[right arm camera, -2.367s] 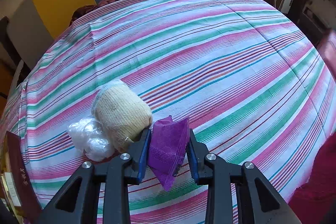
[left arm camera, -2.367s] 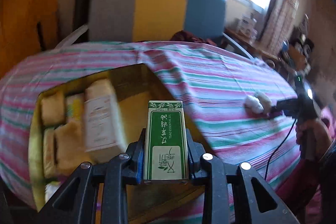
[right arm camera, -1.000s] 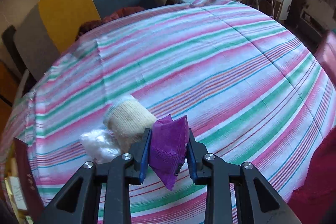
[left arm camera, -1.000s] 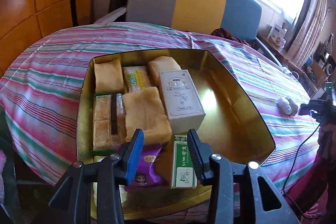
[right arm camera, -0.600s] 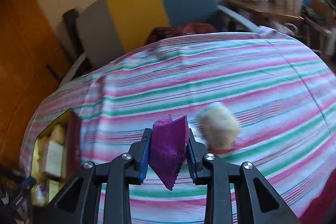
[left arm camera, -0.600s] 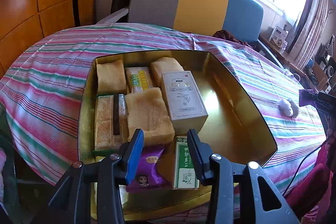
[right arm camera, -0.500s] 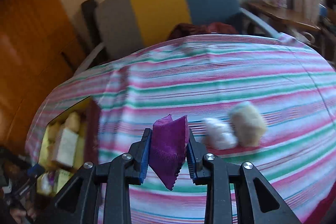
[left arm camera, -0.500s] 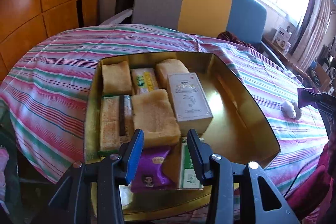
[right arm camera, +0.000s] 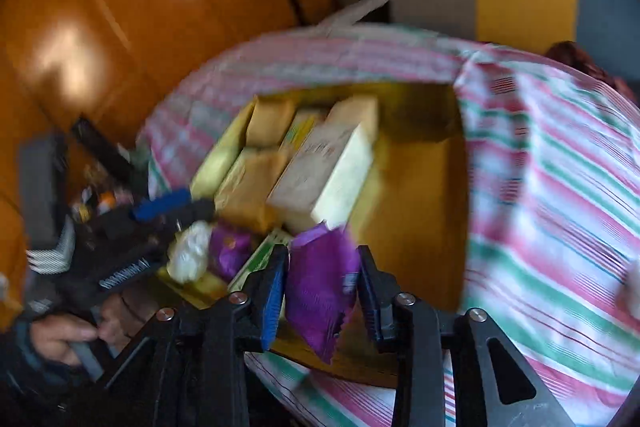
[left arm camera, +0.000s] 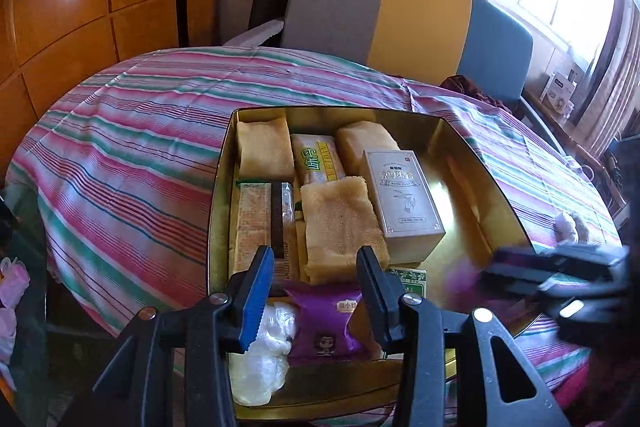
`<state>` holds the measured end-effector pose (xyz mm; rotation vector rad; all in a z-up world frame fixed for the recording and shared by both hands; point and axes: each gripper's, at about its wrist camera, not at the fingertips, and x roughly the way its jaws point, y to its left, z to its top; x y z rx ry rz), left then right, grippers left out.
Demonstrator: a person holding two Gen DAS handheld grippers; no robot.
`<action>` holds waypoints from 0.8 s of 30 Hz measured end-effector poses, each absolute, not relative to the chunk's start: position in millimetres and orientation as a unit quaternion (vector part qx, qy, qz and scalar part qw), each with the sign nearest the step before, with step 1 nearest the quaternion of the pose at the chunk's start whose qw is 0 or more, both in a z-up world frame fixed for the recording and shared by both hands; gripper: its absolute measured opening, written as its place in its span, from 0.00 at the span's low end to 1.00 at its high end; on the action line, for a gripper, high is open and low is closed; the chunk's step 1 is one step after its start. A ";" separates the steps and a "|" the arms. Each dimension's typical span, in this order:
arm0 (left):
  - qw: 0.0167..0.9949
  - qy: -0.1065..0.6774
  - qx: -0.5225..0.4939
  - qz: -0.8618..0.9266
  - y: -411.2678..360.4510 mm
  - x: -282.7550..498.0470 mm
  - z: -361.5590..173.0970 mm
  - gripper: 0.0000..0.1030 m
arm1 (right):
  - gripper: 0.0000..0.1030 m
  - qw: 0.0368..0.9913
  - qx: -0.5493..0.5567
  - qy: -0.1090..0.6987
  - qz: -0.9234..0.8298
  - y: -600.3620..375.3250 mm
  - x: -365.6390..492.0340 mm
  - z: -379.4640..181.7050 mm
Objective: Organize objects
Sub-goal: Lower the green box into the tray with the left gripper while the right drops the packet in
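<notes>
Gold tin [left arm camera: 472,163] sitting open on the striped counter [left arm camera: 132,147], packed along its 9 o'clock half with goods. Lying at the tin's 12 o'clock end: two tan bundles and a yellow-lettered packet [left arm camera: 318,163] between them. Resting near the middle: a folded tan cloth [left arm camera: 340,223], touching a grey box [left arm camera: 404,199] at its 3 o'clock side and a long wrapped bar [left arm camera: 260,223] at its 9 o'clock side. Lying at the tin's 6 o'clock end: a white plastic wad [left arm camera: 266,355], a purple snack pack [left arm camera: 326,323] just beside it, and a green box [left arm camera: 410,277] partly hidden behind a finger. Hovering over that 6 o'clock end: left hand-held gripper [left arm camera: 316,299], fingers spread apart and holding nothing, the purple snack pack showing in the gap below. Reaching in from 3 o'clock, blurred in the left wrist view: right hand-held gripper [right arm camera: 322,287], clamped on a purple pouch [right arm camera: 320,279], hanging above the tin's bare floor at the 6 o'clock edge. Lying well apart on the counter at 3 o'clock: a pale roll [left arm camera: 570,227]. Standing beyond the counter at 12 o'clock: a grey, yellow and blue chair [left arm camera: 420,15].
</notes>
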<state>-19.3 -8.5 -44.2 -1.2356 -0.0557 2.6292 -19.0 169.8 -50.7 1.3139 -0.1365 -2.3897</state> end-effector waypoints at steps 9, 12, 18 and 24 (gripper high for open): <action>0.119 -0.020 -0.424 0.898 -9.2 -19.9 -47.9 0.42 | 0.35 0.211 0.508 -0.042 -0.834 148.4 -27.5 -91.5; 0.118 -0.018 -0.422 0.899 -8.7 -20.0 -47.3 0.42 | 0.36 0.208 0.505 -0.048 -0.836 151.1 -25.8 -91.0; 0.114 -0.010 -0.413 0.903 -7.7 -18.0 -43.9 0.42 | 0.50 0.203 0.496 -0.059 -0.842 158.9 -21.1 -81.8; 0.114 0.007 -0.402 0.908 -1.8 -15.0 -39.9 0.42 | 0.61 0.188 0.473 -0.051 -0.859 165.5 -14.1 -68.0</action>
